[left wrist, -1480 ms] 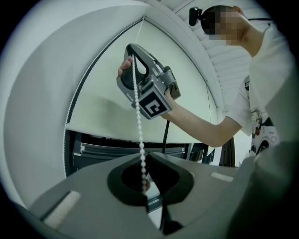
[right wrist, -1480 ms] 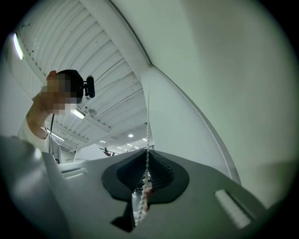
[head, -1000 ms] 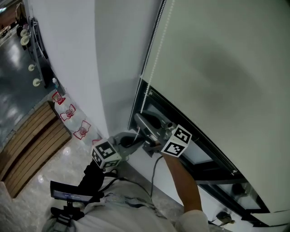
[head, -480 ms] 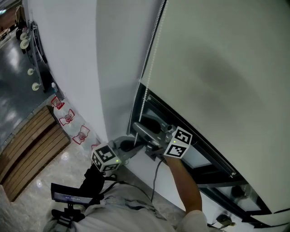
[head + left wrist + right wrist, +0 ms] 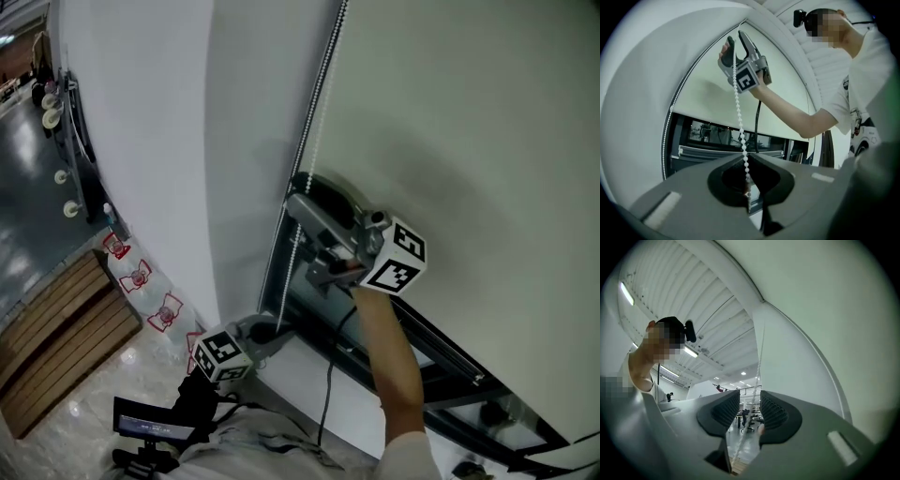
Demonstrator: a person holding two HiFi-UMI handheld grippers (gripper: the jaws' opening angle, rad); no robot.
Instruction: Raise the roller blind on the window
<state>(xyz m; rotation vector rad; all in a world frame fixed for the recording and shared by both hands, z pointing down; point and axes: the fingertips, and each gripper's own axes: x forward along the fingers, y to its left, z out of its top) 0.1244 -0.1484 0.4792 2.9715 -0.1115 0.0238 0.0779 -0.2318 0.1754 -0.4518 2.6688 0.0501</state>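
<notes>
The roller blind (image 5: 469, 141) is a plain, pale off-white sheet. It hangs flat and is drawn down over most of the window (image 5: 705, 136). Its straight bottom edge leaves a strip of dark-framed glass bare underneath. A white bead chain (image 5: 739, 110) runs down along the blind's left edge beside the wall, and one strand stretches straight past the bottom edge.
</notes>
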